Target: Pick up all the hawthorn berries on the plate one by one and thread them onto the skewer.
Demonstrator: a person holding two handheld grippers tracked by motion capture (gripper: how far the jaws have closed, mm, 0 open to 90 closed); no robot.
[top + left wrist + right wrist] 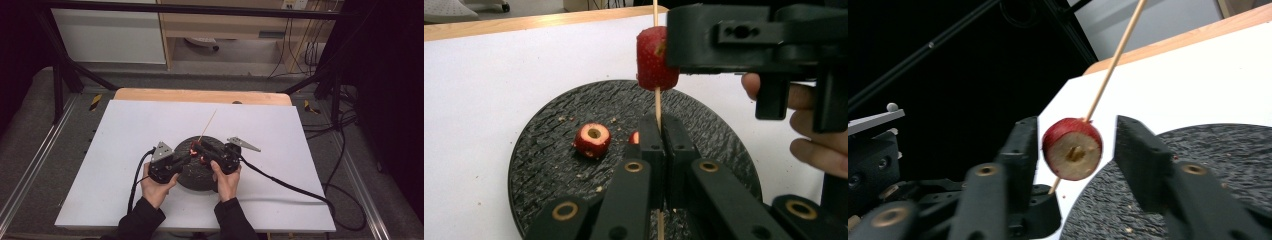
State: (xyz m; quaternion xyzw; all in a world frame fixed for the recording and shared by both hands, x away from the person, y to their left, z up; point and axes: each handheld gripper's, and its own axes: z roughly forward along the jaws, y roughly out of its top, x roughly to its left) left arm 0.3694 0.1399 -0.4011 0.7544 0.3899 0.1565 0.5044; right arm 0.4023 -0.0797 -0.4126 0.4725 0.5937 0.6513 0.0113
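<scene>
White table [125, 150] carries a black plate [549, 165] near its front edge; above it, the left gripper [658, 131] pinches the upright skewer [657, 102], while the right gripper [1075, 150] stands narrowly apart around the threaded fruit piece [1073, 148].

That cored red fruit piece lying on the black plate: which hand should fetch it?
Probably the right gripper: its jaws stand apart from the skewered red fruit piece, while the left gripper is shut on the thin wooden skewer.

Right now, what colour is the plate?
Black, with a rough texture; the plate shows best in the left gripper view.
</scene>
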